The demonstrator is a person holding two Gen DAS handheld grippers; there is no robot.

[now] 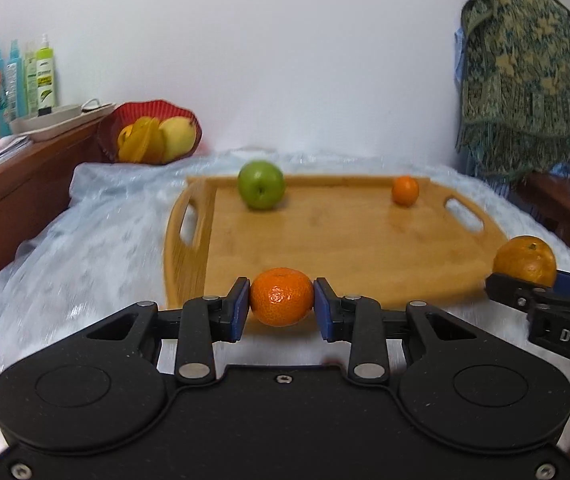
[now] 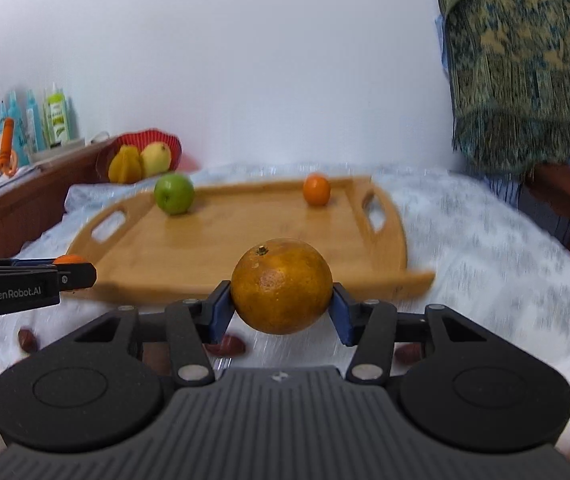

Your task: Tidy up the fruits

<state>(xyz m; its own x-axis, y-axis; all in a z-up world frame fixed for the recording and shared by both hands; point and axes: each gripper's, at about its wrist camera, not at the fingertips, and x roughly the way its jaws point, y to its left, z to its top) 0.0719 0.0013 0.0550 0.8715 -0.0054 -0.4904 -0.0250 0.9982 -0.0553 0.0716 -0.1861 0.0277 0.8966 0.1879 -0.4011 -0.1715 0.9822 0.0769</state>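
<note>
My left gripper (image 1: 282, 298) is shut on a small bright mandarin (image 1: 281, 286), held just before the near edge of the wooden tray (image 1: 325, 248). In the right wrist view my right gripper (image 2: 282, 298) is shut on a larger, duller orange (image 2: 281, 276) above the tray's (image 2: 205, 248) near rim. On the tray lie a green apple (image 1: 261, 190) at the back left and a small mandarin (image 1: 405, 190) at the back right. The right gripper with its orange (image 1: 525, 258) shows at the left view's right edge; the left gripper (image 2: 73, 270) shows at the right view's left edge.
A red basket (image 1: 145, 110) with yellow fruit stands behind the tray at the left, beside a wooden cabinet (image 1: 13, 200) bearing bottles. Dark red dates (image 2: 225, 346) lie on the white cloth below my right gripper. A patterned green cloth (image 1: 517, 80) hangs at the right.
</note>
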